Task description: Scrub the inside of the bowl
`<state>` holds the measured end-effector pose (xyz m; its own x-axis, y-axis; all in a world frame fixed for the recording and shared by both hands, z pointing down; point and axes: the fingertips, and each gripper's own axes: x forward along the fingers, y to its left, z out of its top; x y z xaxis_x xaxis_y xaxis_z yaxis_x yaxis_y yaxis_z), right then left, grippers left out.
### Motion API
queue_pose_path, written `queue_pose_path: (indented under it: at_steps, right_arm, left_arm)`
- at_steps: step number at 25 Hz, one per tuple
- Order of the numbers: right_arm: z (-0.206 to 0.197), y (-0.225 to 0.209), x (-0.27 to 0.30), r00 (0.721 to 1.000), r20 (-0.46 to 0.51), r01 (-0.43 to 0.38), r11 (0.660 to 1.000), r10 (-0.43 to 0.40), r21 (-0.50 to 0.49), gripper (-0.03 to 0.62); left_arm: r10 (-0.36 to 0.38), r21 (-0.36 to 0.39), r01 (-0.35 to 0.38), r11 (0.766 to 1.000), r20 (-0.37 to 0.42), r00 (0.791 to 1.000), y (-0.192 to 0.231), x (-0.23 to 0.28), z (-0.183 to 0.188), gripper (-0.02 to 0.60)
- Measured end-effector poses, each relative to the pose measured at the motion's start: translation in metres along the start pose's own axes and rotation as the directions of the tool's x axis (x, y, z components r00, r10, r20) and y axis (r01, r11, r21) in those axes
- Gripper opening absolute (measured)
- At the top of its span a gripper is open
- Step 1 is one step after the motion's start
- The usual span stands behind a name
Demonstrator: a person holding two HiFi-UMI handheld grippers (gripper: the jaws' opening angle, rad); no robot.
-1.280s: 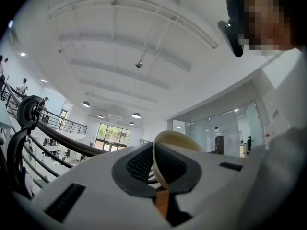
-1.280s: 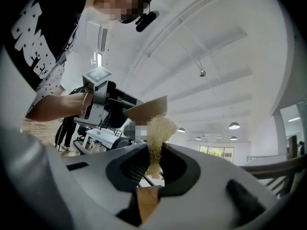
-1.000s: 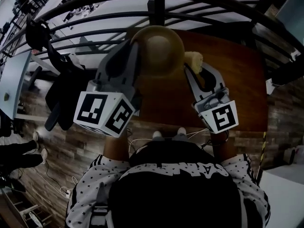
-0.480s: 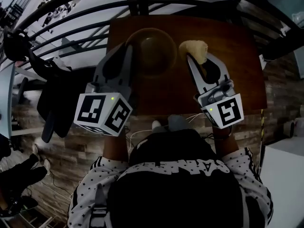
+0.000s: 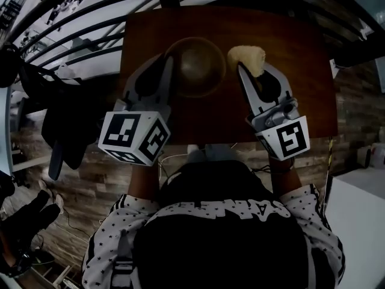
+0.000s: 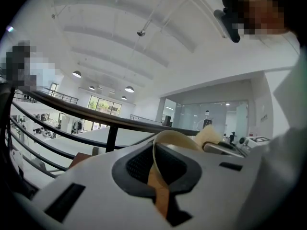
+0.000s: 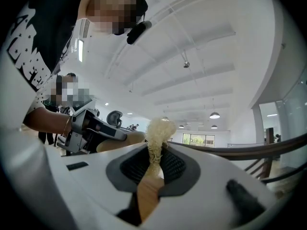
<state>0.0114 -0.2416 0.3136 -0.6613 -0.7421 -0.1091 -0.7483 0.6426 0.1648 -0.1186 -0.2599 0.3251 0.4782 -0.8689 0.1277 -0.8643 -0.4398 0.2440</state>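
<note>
My left gripper (image 5: pixel 166 70) pinched the bowl (image 5: pixel 195 65) at its left rim. In the left gripper view, the jaws were pressed onto the thin rim (image 6: pixel 163 145). The bowl sat upright on the table (image 5: pixel 301 95).

My right gripper (image 5: pixel 243 72) held the scrubber (image 5: pixel 246 59) just right of the bowl, outside it, not yet inside. In the right gripper view, the jaws were closed on the scrubber's lower end, with the fibrous tuft (image 7: pixel 158 128) sticking out free.

The bowl looked stiff, smooth and thin-walled, probably light, so it would likely skid or tip under scrubbing, and the rim pinch should steady it. The scrubber looked soft and springy and would likely bend under pressure, so a hold low on it suited it.
</note>
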Motion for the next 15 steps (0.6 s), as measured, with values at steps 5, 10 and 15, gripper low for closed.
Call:
queue_pose_path:
  at_steps: [5,10,15]
  right_arm:
    - [-0.026,-0.019,0.000,0.999,-0.042,0.002,1.000,-0.001,0.022,0.061]
    - [-0.046,-0.035,-0.006,0.998,-0.068,0.011,0.999,-0.007,0.049,0.061]
    - [-0.069,-0.047,-0.004,0.996,-0.093,0.009,0.998,-0.003,0.067,0.061]
  left_arm:
    - [0.000,-0.005,0.000,1.000,-0.061,0.998,0.000,0.027,-0.027,0.025]
    - [0.006,-0.011,-0.007,1.000,-0.121,0.993,-0.004,0.048,-0.053,0.025]
    - [0.016,-0.026,-0.021,0.999,-0.183,0.983,0.002,0.067,-0.081,0.025]
